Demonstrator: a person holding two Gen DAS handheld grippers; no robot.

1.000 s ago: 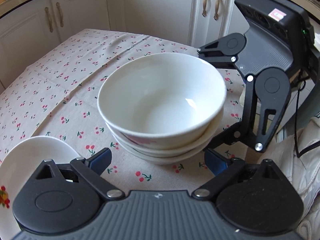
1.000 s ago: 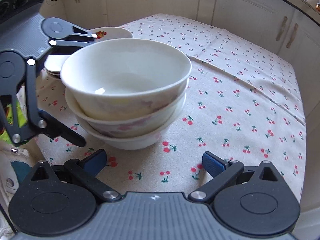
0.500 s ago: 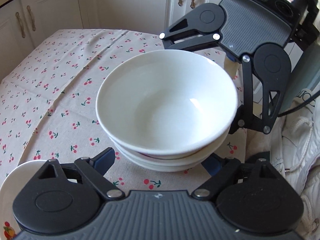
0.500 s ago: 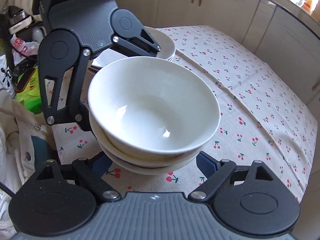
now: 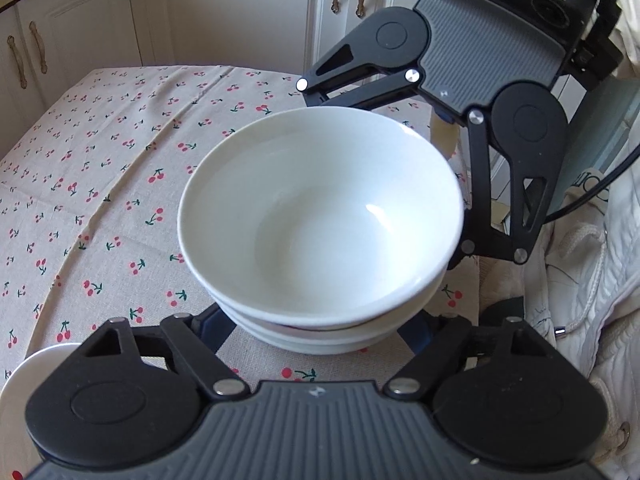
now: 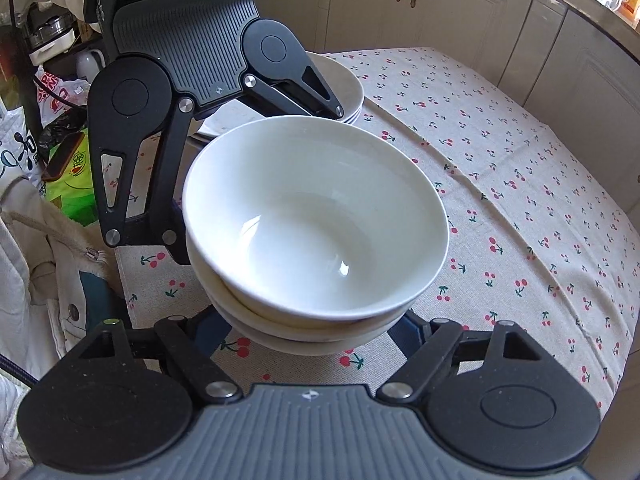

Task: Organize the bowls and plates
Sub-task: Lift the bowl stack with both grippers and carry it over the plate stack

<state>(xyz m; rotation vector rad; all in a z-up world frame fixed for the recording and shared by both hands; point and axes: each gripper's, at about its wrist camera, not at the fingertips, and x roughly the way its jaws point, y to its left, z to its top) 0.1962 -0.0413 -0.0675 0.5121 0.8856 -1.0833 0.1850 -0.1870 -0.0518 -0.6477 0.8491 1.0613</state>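
A stack of white bowls (image 5: 320,220) sits between both grippers above the cherry-print tablecloth (image 5: 100,184); it also shows in the right wrist view (image 6: 316,224). My left gripper (image 5: 316,328) has its wide-spread blue fingers under and against the bottom bowl from one side. My right gripper (image 6: 308,332) does the same from the opposite side. Each gripper shows across the stack in the other's view. The fingertips are hidden under the bowls. A stack of white plates (image 6: 344,84) lies behind the left gripper.
A white plate rim (image 5: 36,368) shows at the lower left of the left wrist view. White cabinets (image 5: 240,12) ring the table. Bags and clutter (image 6: 60,152) and white clothing (image 5: 580,300) lie off the table's near edge.
Both grippers have closed in under the bowl stack and the stack has risen and come closer to both cameras. The views have swung round the table.
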